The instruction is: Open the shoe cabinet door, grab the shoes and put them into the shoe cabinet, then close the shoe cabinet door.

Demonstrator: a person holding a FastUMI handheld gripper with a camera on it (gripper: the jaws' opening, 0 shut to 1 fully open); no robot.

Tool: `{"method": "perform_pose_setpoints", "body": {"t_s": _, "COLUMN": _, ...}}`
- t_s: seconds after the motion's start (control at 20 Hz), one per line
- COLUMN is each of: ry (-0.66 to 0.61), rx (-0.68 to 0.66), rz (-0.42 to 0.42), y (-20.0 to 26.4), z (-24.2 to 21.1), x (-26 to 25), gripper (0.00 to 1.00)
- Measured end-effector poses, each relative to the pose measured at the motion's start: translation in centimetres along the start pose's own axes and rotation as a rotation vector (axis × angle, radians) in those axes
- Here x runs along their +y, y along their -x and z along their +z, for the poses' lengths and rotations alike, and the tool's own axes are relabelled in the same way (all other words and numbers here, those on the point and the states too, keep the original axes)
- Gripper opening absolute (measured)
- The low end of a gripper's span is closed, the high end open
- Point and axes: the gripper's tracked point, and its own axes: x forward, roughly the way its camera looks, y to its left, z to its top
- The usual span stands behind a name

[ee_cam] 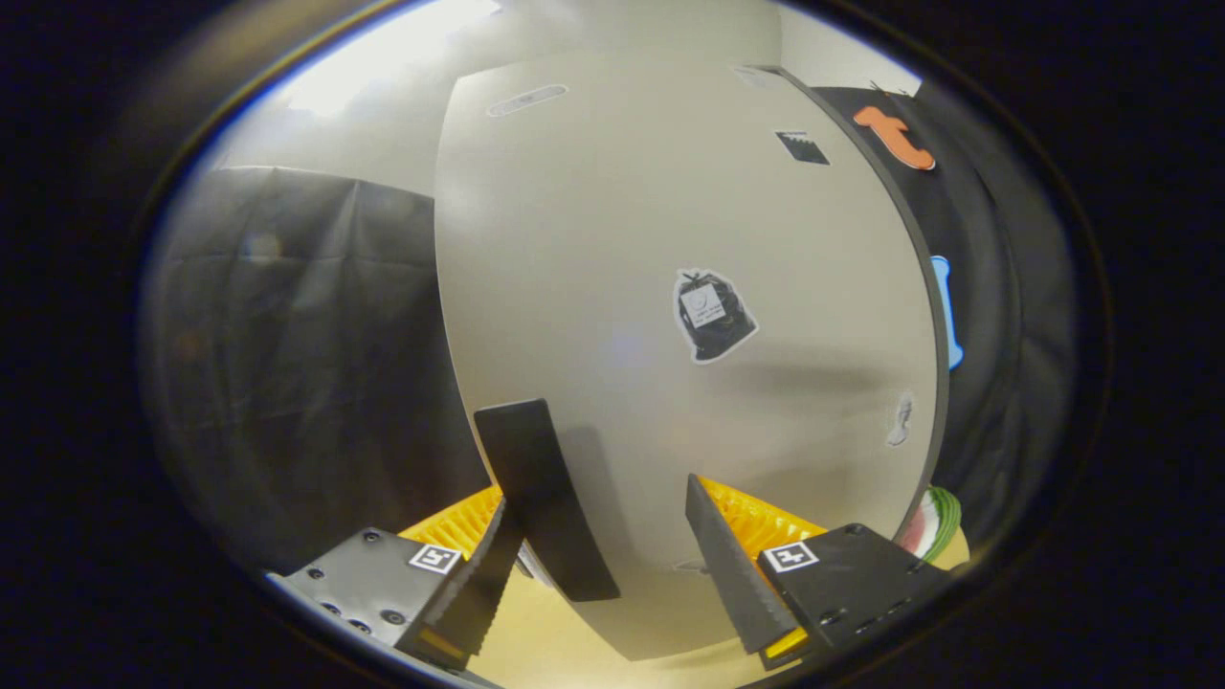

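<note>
A pale grey shoe cabinet door (670, 220) stands upright just ahead of me, with a few stickers on its face. A flat black handle (544, 498) sits low on the door near its left edge. My gripper (597, 493) is open and very close to the door. The handle lies between the two fingers, right beside the left finger (474, 588) and well apart from the right finger (727, 565). Neither finger presses on it. I cannot tell whether the door is ajar or fully closed.
Black cloth wall (306, 364) hangs to the left of the door and again past its right edge. A pale wooden surface (565, 646) lies under the fingers. A round green, white and red object (936, 522) peeks out low at the door's right side.
</note>
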Motion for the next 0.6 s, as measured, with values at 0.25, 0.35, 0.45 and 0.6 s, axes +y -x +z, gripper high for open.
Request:
{"method": "perform_pose_setpoints", "body": {"t_s": 0.25, "ry": -0.038, "rx": 0.003, "rz": -0.013, "y": -1.6, "z": -0.5, "x": 0.2, "gripper": 0.98}}
{"method": "perform_pose_setpoints", "body": {"t_s": 0.35, "ry": -0.012, "rx": -0.005, "rz": -0.033, "y": -2.2, "z": -0.6, "x": 0.2, "gripper": 0.98}}
{"method": "perform_pose_setpoints", "body": {"t_s": 0.45, "ry": 0.003, "rx": -0.011, "rz": -0.046, "y": -2.3, "z": -0.9, "x": 0.3, "gripper": 0.98}}
{"method": "perform_pose_setpoints", "body": {"t_s": 0.6, "ry": 0.019, "rx": -0.020, "rz": -0.066, "y": -2.5, "z": -1.0, "x": 0.4, "gripper": 0.98}}
